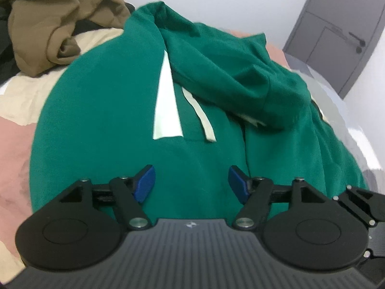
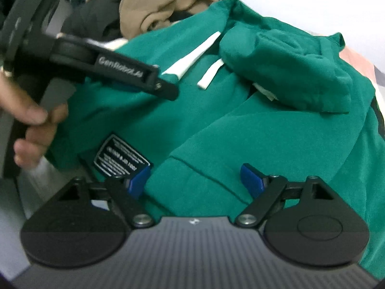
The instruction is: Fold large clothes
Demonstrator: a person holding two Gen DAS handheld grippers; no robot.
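A green hoodie (image 1: 108, 110) lies spread on the bed, its hood (image 1: 231, 67) flopped over to the right and two white drawstrings (image 1: 166, 101) showing at the neck. My left gripper (image 1: 191, 183) hovers over the hoodie's lower front, blue pads (image 1: 144, 183) wide apart and pressing on nothing. My right gripper (image 2: 195, 181) is open above a folded edge of the green hoodie (image 2: 240, 130), beside a black label (image 2: 120, 161). In the right wrist view a person's hand (image 2: 31, 122) holds the left gripper's black body (image 2: 115, 67) over the hoodie's left side.
A crumpled tan garment (image 1: 48, 26) and dark clothes (image 2: 93, 16) are piled behind the hoodie. The bed has a cream cover (image 1: 26, 94) and a pink sheet (image 1: 14, 159). A grey door (image 1: 341, 29) stands in the white wall at the right.
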